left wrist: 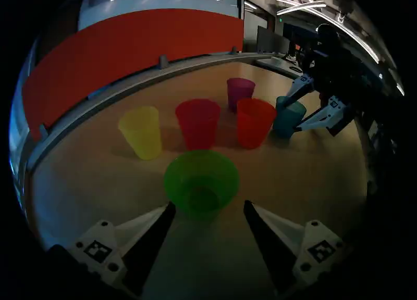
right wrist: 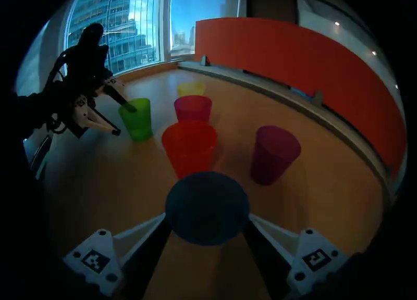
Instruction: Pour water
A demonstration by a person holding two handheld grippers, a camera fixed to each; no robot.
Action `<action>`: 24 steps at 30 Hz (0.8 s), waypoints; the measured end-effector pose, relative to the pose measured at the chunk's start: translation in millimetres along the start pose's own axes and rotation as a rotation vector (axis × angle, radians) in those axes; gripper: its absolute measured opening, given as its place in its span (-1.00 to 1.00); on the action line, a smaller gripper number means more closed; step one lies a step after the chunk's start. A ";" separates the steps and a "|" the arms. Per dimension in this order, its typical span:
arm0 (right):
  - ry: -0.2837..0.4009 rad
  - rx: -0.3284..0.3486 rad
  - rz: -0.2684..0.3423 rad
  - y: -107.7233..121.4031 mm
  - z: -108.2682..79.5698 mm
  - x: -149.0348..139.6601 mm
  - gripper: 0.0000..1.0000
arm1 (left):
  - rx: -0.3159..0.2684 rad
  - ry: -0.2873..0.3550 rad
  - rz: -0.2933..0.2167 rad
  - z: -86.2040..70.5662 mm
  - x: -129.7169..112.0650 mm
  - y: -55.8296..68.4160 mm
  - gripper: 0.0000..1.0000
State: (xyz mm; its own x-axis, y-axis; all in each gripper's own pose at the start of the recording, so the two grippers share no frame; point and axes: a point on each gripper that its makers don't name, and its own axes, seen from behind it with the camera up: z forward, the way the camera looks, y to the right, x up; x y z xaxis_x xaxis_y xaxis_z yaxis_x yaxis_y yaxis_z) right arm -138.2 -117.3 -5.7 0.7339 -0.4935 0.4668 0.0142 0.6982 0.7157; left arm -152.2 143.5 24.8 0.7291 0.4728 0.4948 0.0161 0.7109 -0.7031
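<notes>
Green cup between the left gripper's wide jaws, blue cup between the right gripper's, both held low and level; squeezing, I can't tell. Six cups on the tabletop.

Tan table bears green cup, yellow cup, red cup, orange cup, purple cup, teal cup.

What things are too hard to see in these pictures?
- Left gripper view: water in the green cup, too dim to tell.
- Right gripper view: inside the blue cup, too dark.
- Whether the left gripper or right gripper squeezes its cup: cup walls hide the contact.
</notes>
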 end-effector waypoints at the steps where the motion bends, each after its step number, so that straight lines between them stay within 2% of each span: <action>1: 0.001 0.001 0.003 -0.4 -0.6 0.1 1.00 | -0.001 0.000 -0.001 -0.7 -0.2 0.2 0.94; 13: 0.006 -0.029 0.025 0.2 -17.3 -9.6 1.00 | 0.027 0.012 -0.012 -15.7 -5.6 -1.5 0.95; 24: 0.036 -0.092 0.055 -3.3 -47.6 -20.5 1.00 | 0.096 0.059 -0.043 -48.9 -9.9 -5.5 0.95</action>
State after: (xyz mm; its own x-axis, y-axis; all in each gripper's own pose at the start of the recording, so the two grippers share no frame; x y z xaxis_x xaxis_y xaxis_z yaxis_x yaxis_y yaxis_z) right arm -121.0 -84.8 -42.4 0.7590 -0.4353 0.4842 0.0344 0.7694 0.6378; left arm -126.0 109.4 -1.2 0.7683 0.4115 0.4903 -0.0152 0.7775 -0.6287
